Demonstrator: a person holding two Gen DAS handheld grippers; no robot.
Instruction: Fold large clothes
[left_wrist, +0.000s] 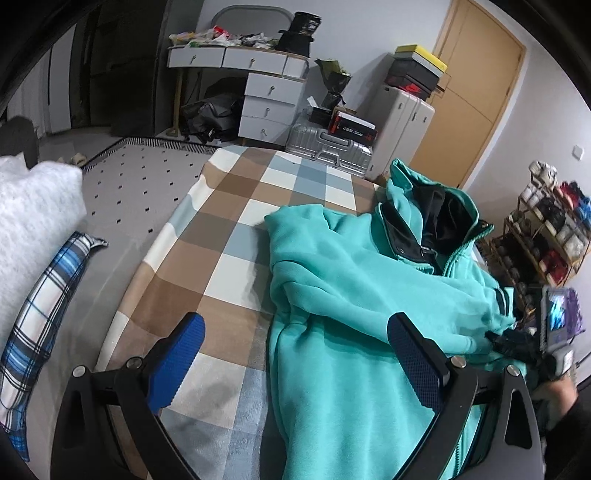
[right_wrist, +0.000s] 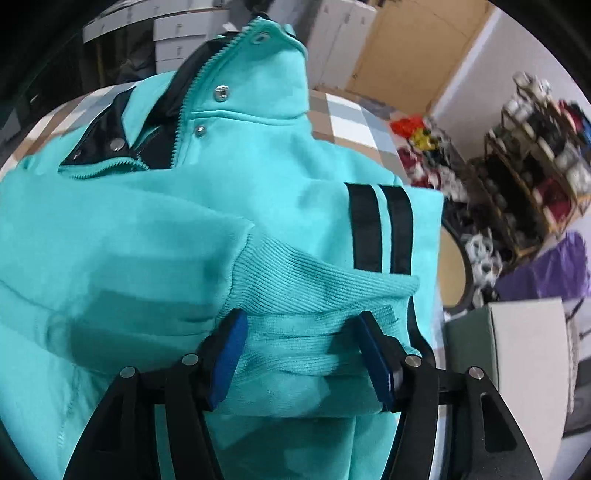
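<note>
We have the teal jacket (left_wrist: 354, 280) lying on the checked blanket (left_wrist: 236, 206), filling the centre and lower right of the left wrist view, its collar and black lining toward the upper right. One sleeve is already laid across the body.

The left gripper (left_wrist: 295, 365) hangs above the jacket's left edge with its jaws spread wide. Nothing lies between them. One blue pad is over the blanket, the other over the teal cloth.

The right gripper (right_wrist: 299, 354) sits low in the centre of the right wrist view. Its jaws stand partly apart, with the ribbed cuff (right_wrist: 314, 280) of the sleeve bunched between the pads. We cannot tell from this view whether the pads press the cuff or merely flank it.

Judged step: placing the sleeve across the chest, then releasing it.

To do it well:
- We lay the cuff flat, with the two black stripes (right_wrist: 380, 229) unwrinkled, before backing the right gripper away.
- We withdraw along the fingers' own line, so that no pad drags the rib knit.
- We bring the left gripper to the jacket's left edge for the next fold.
</note>
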